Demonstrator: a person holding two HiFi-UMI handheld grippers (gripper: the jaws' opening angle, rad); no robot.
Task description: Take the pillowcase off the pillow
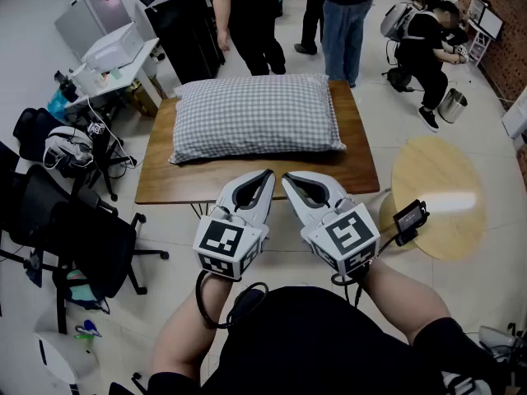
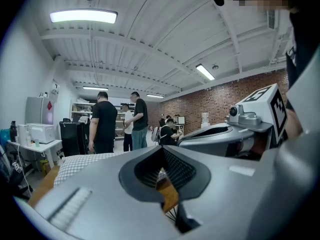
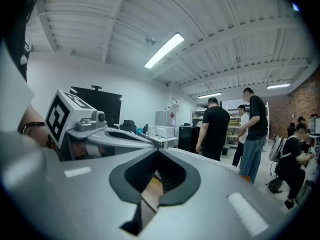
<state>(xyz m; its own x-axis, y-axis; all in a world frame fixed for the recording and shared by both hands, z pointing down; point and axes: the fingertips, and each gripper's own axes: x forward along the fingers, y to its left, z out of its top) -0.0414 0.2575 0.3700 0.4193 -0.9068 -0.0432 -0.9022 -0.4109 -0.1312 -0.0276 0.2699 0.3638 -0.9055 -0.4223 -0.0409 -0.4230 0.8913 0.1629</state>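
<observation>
A pillow in a grey-and-white checked pillowcase (image 1: 257, 118) lies flat on a brown wooden table (image 1: 169, 183); the left gripper view shows its edge (image 2: 80, 163) low at the left. My left gripper (image 1: 268, 173) and right gripper (image 1: 286, 177) hover side by side over the table's near edge, just short of the pillow. Both are shut, jaws together, nothing between them. In each gripper view the other gripper shows alongside: the right gripper (image 2: 190, 140) and the left gripper (image 3: 152, 141).
Several people stand beyond the table's far side (image 1: 251, 15); another sits at the far right (image 1: 428, 35). A round wooden side table (image 1: 440, 196) is at the right. Black office chairs (image 1: 66, 220) crowd the left, with a desk and printer (image 1: 111, 52) behind.
</observation>
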